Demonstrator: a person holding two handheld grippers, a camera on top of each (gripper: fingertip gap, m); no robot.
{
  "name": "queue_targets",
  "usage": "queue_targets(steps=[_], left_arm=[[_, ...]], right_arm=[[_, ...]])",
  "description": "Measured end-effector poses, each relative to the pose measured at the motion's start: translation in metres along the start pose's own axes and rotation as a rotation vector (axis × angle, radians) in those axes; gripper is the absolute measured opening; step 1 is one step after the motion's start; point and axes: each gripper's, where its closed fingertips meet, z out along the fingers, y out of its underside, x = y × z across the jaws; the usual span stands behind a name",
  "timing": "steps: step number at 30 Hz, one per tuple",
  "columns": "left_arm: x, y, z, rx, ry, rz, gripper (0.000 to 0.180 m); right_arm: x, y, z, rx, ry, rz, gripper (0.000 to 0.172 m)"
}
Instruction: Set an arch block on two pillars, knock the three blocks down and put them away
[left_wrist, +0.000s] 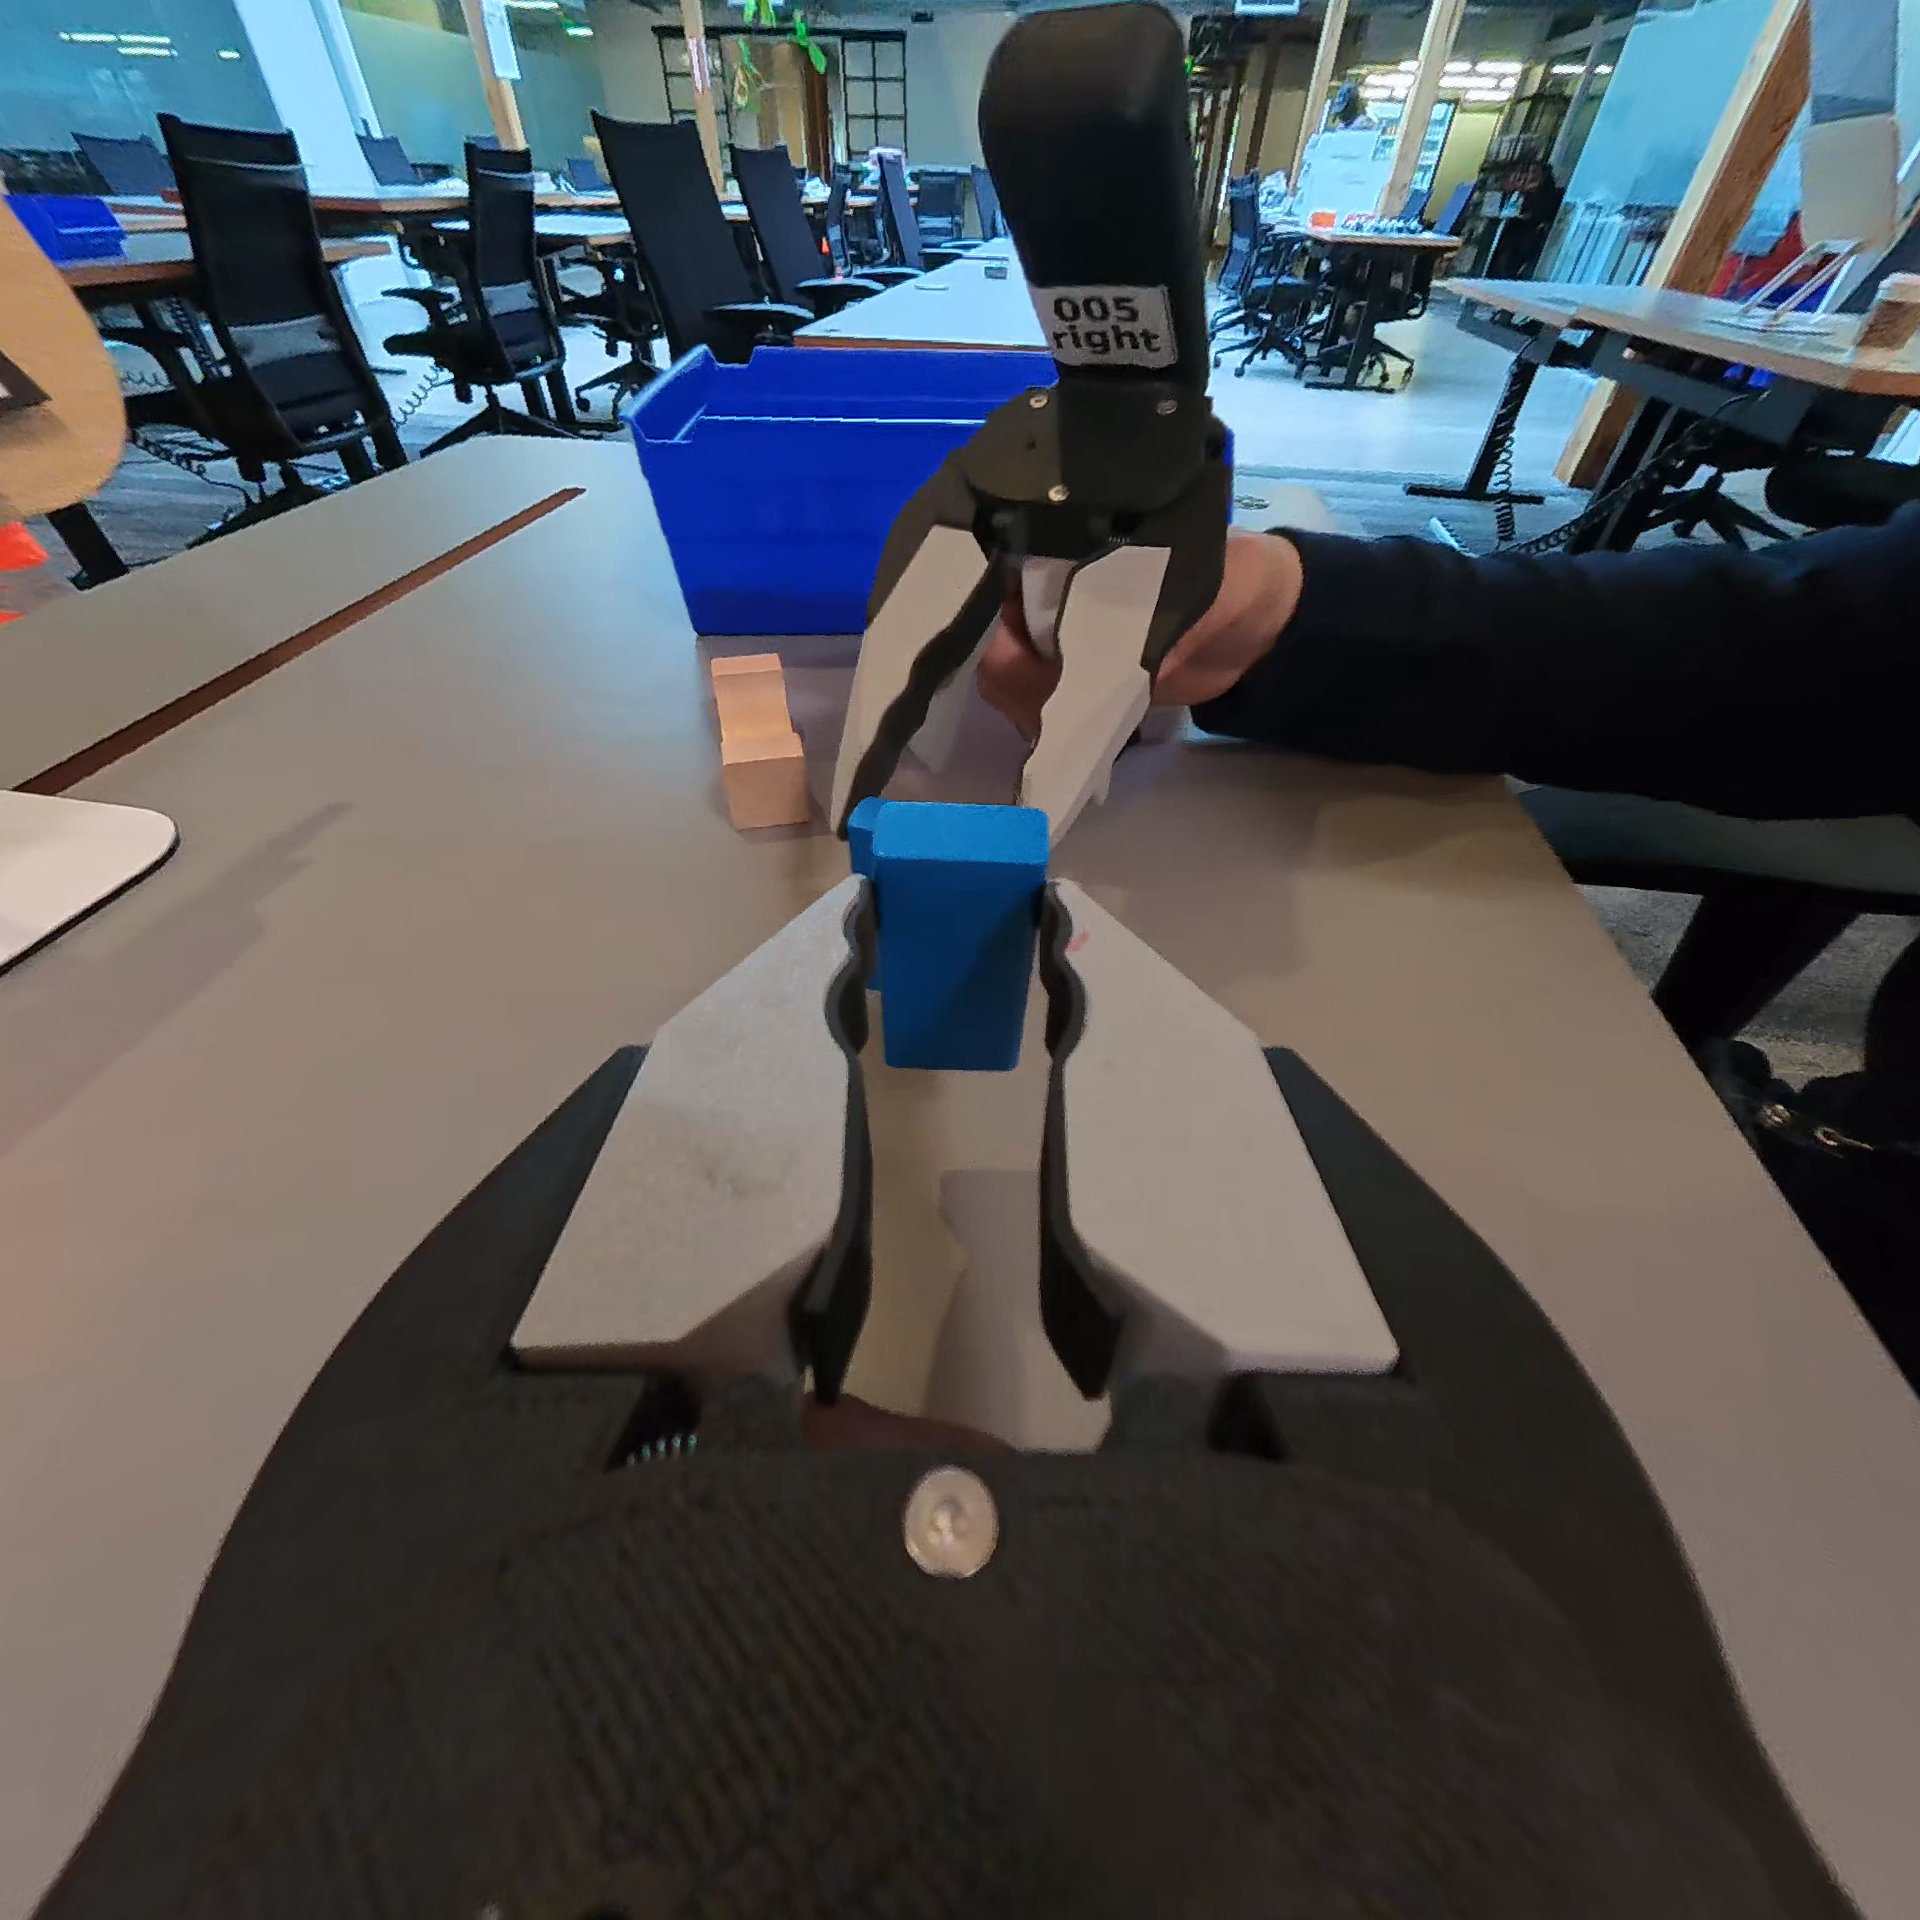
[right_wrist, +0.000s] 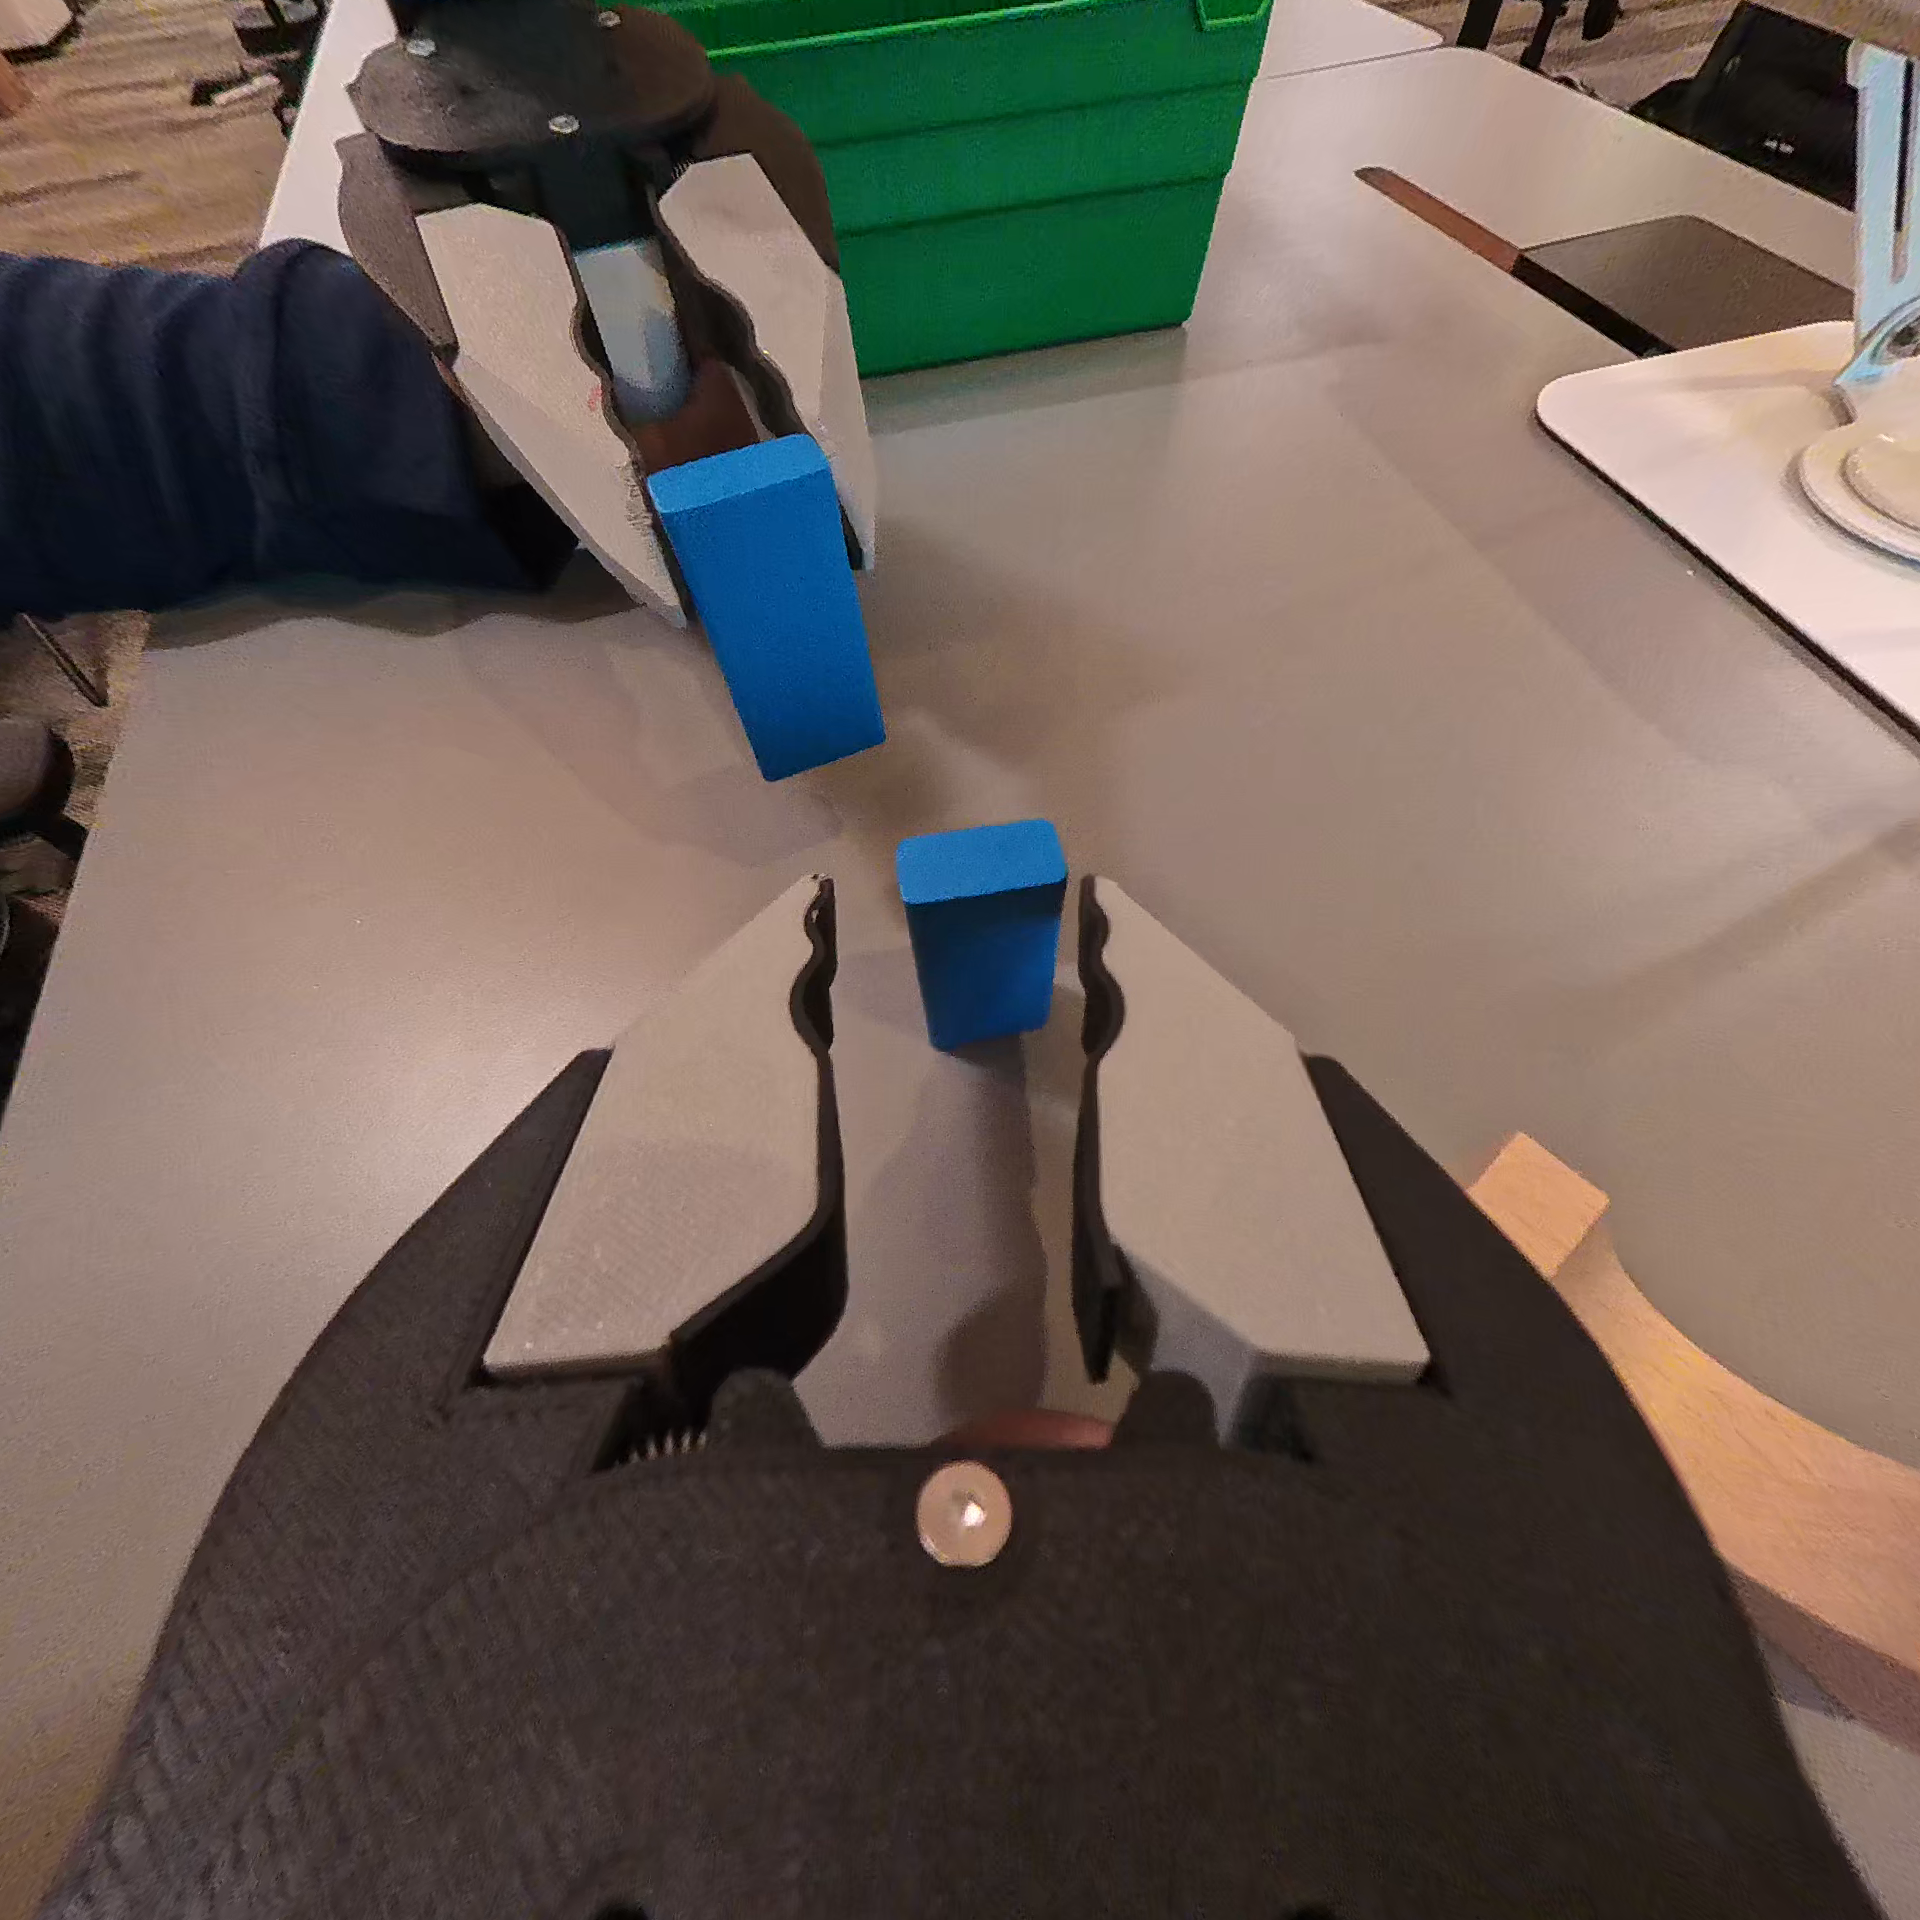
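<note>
On an office table (right_wrist: 1351, 675), pillar-setting was underway: the left gripper (left_wrist: 951, 894) clenched 1 blue pillar (left_wrist: 951, 956); the right gripper (right_wrist: 951, 894), released, straddled another (right_wrist: 982, 935). Next, stand the held pillar beside it.

On a grey bench (right_wrist: 1351, 727), the right gripper (right_wrist: 951, 904) has its jaws open around an upright blue block (right_wrist: 982, 935), not touching it. Beyond, the left gripper (right_wrist: 764, 551) holds a second blue block (right_wrist: 774, 613) tilted above the bench, before a green bin (right_wrist: 1018, 187).
</note>
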Motion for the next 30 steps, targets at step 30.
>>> queue_targets(steps=[30], left_arm=[[0.001,0.037,0.015,-0.27,0.058,0.109,0.029]], right_arm=[[-0.012,0.003,-0.001,-0.008,-0.138,-0.09,0.029]])
